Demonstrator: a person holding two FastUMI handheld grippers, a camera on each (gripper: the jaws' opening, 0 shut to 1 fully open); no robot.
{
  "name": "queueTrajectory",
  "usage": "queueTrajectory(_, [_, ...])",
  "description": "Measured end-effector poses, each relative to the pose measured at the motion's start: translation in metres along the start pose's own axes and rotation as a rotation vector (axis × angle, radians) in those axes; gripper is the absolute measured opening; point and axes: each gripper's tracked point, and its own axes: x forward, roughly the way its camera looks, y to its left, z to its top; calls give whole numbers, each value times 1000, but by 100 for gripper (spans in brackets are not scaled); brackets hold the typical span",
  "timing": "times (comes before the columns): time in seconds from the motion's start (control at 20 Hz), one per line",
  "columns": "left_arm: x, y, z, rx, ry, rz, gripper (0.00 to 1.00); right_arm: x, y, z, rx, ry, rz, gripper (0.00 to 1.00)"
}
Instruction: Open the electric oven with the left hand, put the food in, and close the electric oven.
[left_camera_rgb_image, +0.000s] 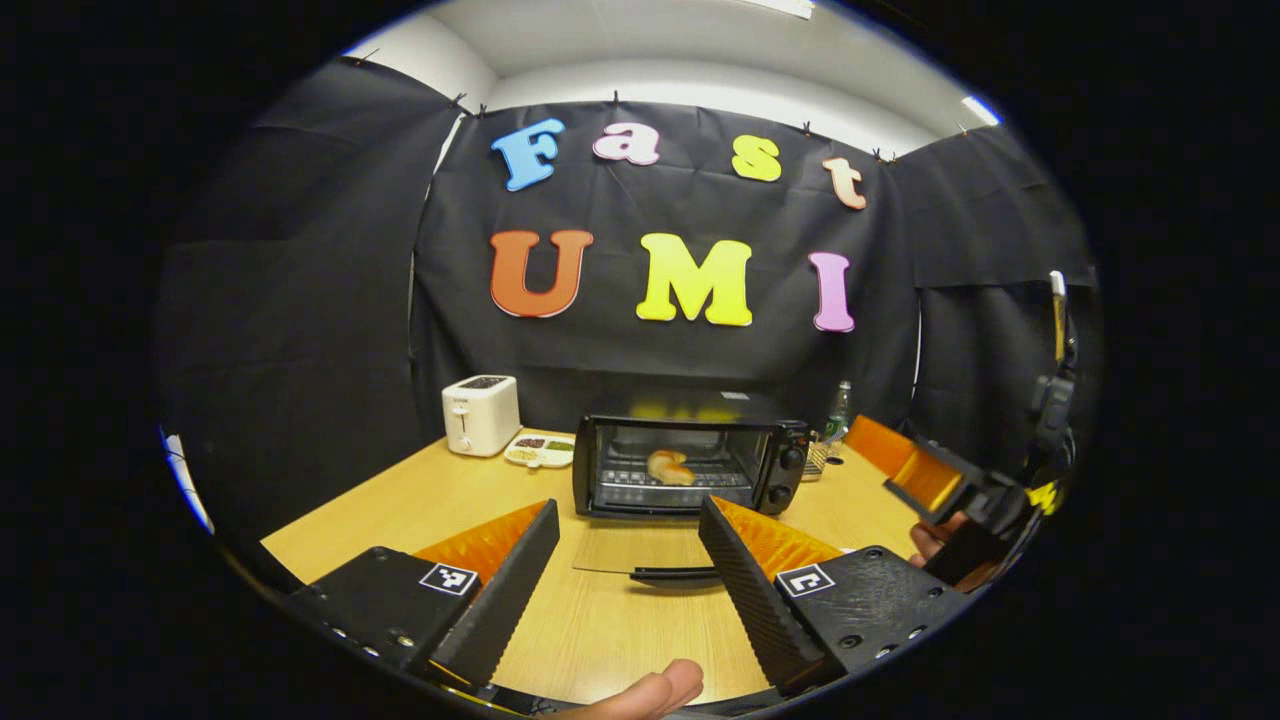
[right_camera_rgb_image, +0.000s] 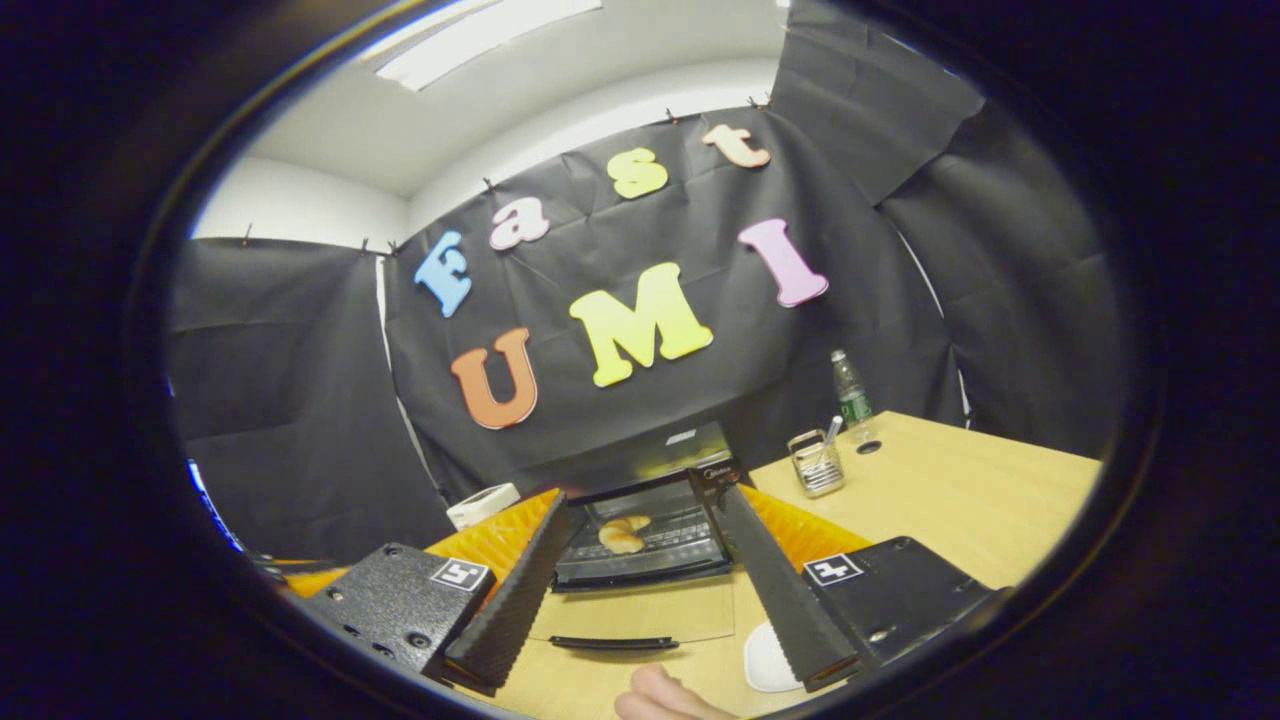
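Sitting toward the back middle of the wooden desk (left_camera_rgb_image: 440, 490): electric oven (left_camera_rgb_image: 690, 450), door (left_camera_rgb_image: 640, 552) dropped flat onto the desk with its handle toward the camera. Inside, on the rack, a piece of food (left_camera_rgb_image: 670, 466), golden and croissant-like, also seen through the right gripper view (right_camera_rgb_image: 622, 535).

Left gripper (left_camera_rgb_image: 628, 520) low over the desk in front of the open door, jaws apart, nothing between them, a fingertip (left_camera_rgb_image: 650, 692) at the bottom edge. Right gripper (right_camera_rgb_image: 640, 520) likewise with jaws apart and empty, framing the oven and door (right_camera_rgb_image: 640, 610) from a tilted angle.

From the left gripper view alone: white toaster (left_camera_rgb_image: 481, 414) at the desk's back left, divided snack tray (left_camera_rgb_image: 540, 450) just beside it, and the right gripper (left_camera_rgb_image: 915, 465) off to the right with a hand (left_camera_rgb_image: 935, 540) behind it.

From the right gripper view: wire holder (right_camera_rgb_image: 815, 462) with a utensil standing in it right of the oven, plastic bottle (right_camera_rgb_image: 851, 398) near it, and a white rounded object (right_camera_rgb_image: 770, 660) on the desk by the right finger; what it is cannot be told.

Black cloth on all sides, white ceiling with strip lights above.
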Motion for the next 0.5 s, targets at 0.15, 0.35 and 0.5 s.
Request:
queueTrajectory(0.15, [23,-20,-31,15,60,-29,93,-26,0,22,-65,-44,24,95])
queueTrajectory(0.35, [53,-38,-77,19,165,-51,93,-54,-7,38,-162,-54,24,94])
queueTrajectory(0.5, [65,-43,-110,24,246,-58,94,-68,-10,53,-144,-73,44,95])
